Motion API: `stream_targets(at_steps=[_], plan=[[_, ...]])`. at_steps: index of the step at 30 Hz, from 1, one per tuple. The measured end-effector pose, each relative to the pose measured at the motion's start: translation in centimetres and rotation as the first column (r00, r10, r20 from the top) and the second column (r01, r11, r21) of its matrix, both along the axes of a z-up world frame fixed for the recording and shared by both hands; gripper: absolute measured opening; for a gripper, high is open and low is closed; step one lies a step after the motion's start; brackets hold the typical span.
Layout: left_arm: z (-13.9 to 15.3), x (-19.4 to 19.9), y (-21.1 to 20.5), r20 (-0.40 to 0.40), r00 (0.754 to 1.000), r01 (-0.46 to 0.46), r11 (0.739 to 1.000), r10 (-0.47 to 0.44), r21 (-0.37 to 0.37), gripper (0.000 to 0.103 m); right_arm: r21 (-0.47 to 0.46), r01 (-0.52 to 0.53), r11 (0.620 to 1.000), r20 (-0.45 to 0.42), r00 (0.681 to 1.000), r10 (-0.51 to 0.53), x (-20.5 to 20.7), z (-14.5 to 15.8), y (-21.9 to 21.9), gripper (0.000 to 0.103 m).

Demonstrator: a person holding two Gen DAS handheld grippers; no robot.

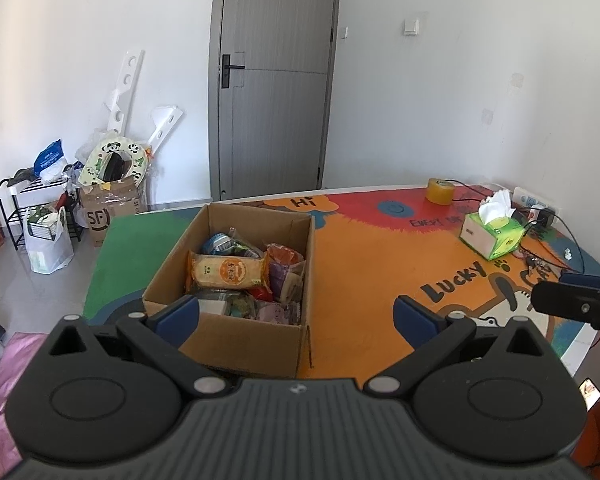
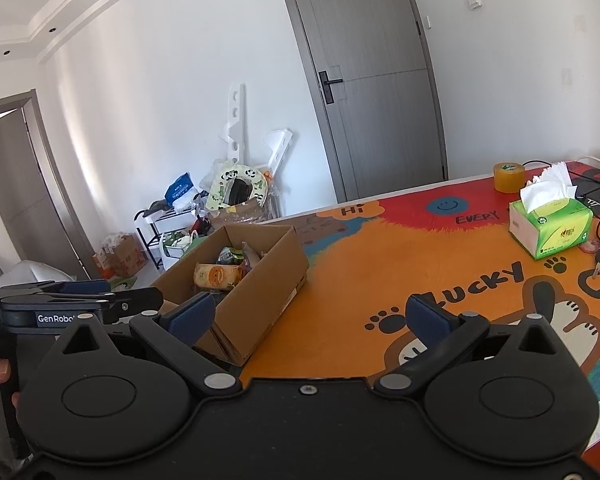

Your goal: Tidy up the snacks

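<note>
So our cardboard box [image 1: 236, 280] of snacks sits on the colourful table [image 1: 360, 280], toward its left end, with an orange biscuit pack [image 1: 228, 273] lying on top of the pile. We've got the left tool [image 1: 296, 314] spread wide just in front of it, gripping nothing. Right tool [image 2: 308, 318] is wide open too, empty, hovering over the table beside the box. Tissue box [image 2: 550, 224] sits well off to the right.
</note>
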State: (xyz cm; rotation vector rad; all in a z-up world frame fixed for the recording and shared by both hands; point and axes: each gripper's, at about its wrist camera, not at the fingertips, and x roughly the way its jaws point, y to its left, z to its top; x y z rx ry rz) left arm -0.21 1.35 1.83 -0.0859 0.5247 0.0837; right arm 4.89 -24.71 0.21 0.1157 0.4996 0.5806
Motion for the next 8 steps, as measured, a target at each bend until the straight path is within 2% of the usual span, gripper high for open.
stream_targets(at_steps=[8], plan=[[-0.54,0.29,0.1,-0.022,1.0,0.001,1.0,-0.001,-0.004,0.102,-0.005,-0.004,1.0,-0.013,1.0,0.004,0.38,-0.18,0.16,0.103]])
